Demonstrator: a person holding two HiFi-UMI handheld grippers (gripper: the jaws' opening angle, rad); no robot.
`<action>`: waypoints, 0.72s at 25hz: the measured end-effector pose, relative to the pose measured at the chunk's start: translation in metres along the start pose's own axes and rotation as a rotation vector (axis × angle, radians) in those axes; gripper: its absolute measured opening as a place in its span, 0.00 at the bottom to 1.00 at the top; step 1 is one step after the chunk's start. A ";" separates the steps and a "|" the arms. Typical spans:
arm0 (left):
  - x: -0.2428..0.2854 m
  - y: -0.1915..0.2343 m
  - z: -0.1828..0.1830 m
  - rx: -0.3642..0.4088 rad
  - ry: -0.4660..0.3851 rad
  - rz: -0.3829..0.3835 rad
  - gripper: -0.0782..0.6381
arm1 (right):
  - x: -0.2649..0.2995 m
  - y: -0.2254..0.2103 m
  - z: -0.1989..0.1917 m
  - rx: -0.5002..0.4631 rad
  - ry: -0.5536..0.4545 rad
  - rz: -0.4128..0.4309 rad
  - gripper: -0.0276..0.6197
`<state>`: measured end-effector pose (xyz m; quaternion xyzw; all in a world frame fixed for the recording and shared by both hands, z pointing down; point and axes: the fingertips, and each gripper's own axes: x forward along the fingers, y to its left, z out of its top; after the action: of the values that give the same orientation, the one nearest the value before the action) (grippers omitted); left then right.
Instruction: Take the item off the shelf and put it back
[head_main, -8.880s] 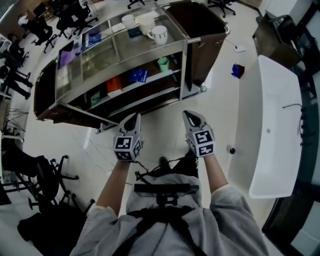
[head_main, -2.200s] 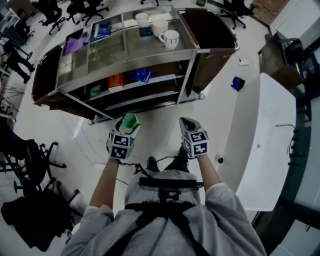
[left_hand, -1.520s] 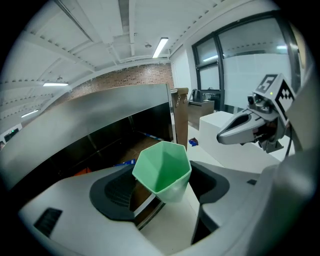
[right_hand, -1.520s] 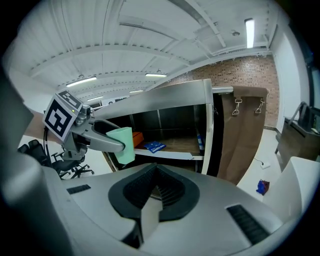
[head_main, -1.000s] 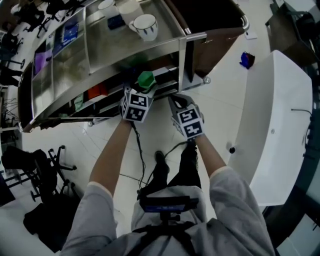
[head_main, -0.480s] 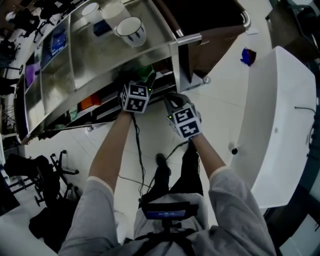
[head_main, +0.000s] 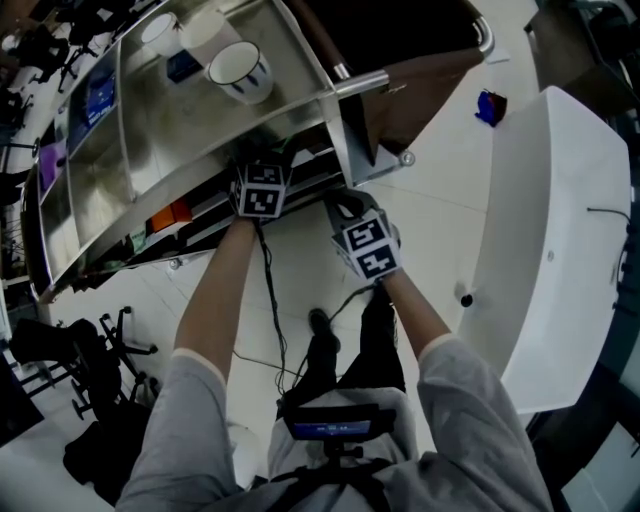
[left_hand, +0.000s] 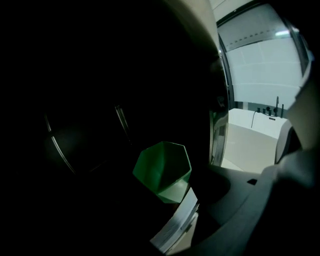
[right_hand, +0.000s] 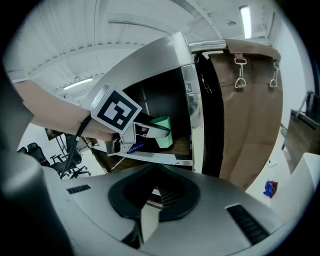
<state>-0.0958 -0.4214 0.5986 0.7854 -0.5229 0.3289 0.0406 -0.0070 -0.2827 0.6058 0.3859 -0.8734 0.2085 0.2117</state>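
Note:
A green faceted cup (left_hand: 162, 170) sits between the jaws of my left gripper (head_main: 262, 172), which is shut on it. The ribbed pad (left_hand: 176, 224) of one finger presses on its side. In the right gripper view the cup (right_hand: 164, 137) is inside the middle level of the metal shelf cart (head_main: 180, 130), just above the shelf board, beside the right-hand post. From the head view the cup is hidden under the cart's top. My right gripper (head_main: 345, 203) is shut on nothing, just outside the cart's front edge and right of the left one.
White mugs (head_main: 238, 72) and a small blue item stand on the cart's top. An orange box (head_main: 172, 215) lies on a lower shelf to the left. A long white counter (head_main: 540, 250) stands to the right, a blue object (head_main: 487, 107) lies on the floor, and office chairs (head_main: 90, 350) stand at the left.
The left gripper has pushed forward with the green cup from in front of the cart to under its top. The right gripper has stayed just outside the cart's front.

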 end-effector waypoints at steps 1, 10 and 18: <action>0.001 0.001 0.000 -0.004 0.001 0.003 0.58 | 0.000 0.000 0.000 0.000 0.001 0.001 0.06; 0.014 -0.002 -0.014 -0.032 0.013 0.001 0.58 | 0.002 -0.002 -0.002 0.005 0.000 0.003 0.06; 0.020 -0.003 -0.021 -0.053 0.014 0.027 0.59 | 0.000 -0.007 -0.007 0.016 0.002 0.003 0.06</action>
<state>-0.0988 -0.4274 0.6273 0.7744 -0.5418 0.3211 0.0604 -0.0003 -0.2831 0.6123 0.3859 -0.8721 0.2161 0.2094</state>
